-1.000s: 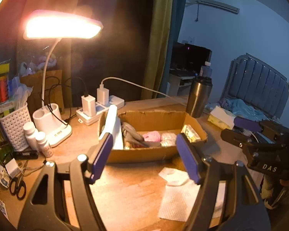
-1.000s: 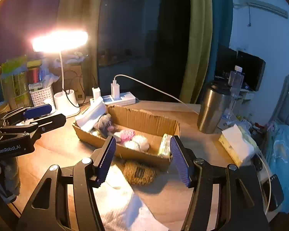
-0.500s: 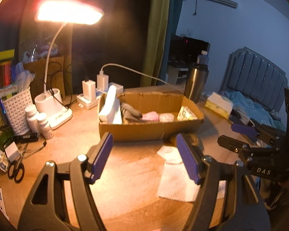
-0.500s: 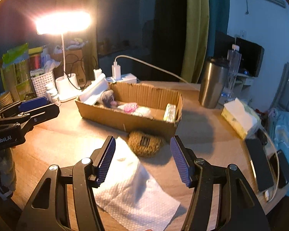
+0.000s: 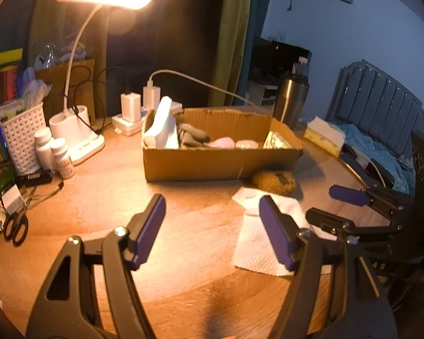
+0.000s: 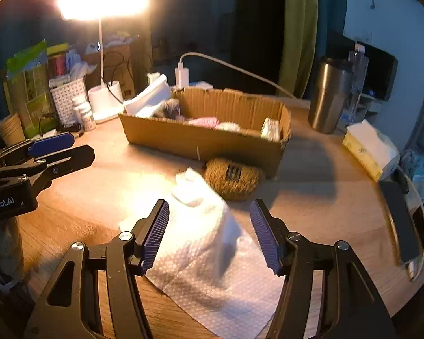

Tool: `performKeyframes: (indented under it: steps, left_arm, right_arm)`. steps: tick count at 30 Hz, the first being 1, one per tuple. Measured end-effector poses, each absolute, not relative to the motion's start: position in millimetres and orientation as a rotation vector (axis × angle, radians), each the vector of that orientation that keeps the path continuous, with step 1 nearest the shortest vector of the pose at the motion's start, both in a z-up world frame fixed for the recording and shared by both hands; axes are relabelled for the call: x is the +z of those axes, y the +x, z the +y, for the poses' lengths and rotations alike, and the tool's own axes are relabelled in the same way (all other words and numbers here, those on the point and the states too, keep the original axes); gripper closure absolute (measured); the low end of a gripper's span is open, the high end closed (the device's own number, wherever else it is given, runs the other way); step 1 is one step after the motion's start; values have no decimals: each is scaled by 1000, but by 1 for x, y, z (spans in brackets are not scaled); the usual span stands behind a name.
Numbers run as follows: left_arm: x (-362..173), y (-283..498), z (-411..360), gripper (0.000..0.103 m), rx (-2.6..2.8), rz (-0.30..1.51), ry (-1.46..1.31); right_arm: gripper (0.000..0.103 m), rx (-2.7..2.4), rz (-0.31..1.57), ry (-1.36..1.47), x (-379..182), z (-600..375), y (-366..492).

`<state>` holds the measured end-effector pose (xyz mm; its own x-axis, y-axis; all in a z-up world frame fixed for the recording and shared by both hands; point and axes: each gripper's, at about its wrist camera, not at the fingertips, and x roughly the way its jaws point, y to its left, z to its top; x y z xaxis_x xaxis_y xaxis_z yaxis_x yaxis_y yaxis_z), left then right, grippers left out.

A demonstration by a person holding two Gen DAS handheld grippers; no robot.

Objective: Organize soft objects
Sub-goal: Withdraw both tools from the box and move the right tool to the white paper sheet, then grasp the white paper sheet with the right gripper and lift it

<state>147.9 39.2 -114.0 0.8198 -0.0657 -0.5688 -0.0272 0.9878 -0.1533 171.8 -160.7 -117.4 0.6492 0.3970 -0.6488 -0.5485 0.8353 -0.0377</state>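
Note:
A shallow cardboard box (image 5: 223, 163) (image 6: 200, 141) stands mid-table and holds several soft items: a white cloth, a grey one, pink and pale balls. A brown woven pouch (image 5: 274, 182) (image 6: 233, 178) lies on the table against the box's front. A white paper towel (image 6: 206, 251) (image 5: 257, 251) lies in front of it. My left gripper (image 5: 212, 226) is open and empty above the table, left of the towel. My right gripper (image 6: 209, 233) is open and empty, over the towel.
A lit desk lamp (image 5: 79, 141), white basket (image 5: 19, 135), pill bottles (image 5: 60, 158), power strip with chargers (image 5: 130, 121) and scissors (image 5: 15, 227) are on the left. A steel tumbler (image 6: 329, 99), tissue pack (image 6: 367, 149) and phones (image 6: 401, 220) are on the right.
Both grippers have pulled back from the box, towards the table's near edge. The brown pouch and the towel now show in both views. Both stay open.

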Motion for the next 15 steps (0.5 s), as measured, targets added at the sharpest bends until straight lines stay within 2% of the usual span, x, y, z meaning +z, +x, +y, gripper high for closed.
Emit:
performKeyframes:
  steps: [8, 10, 15]
  left_arm:
    - [-133, 150, 34, 33, -11, 669, -148]
    - [-137, 151, 33, 33, -9, 683, -143]
    - [-143, 152, 33, 33, 9, 711, -137]
  right_arm:
    - [38, 588, 741, -233, -139, -156, 174]
    - [26, 600, 753, -232, -143, -154, 176]
    - [26, 618, 784, -235, -153, -150, 178]
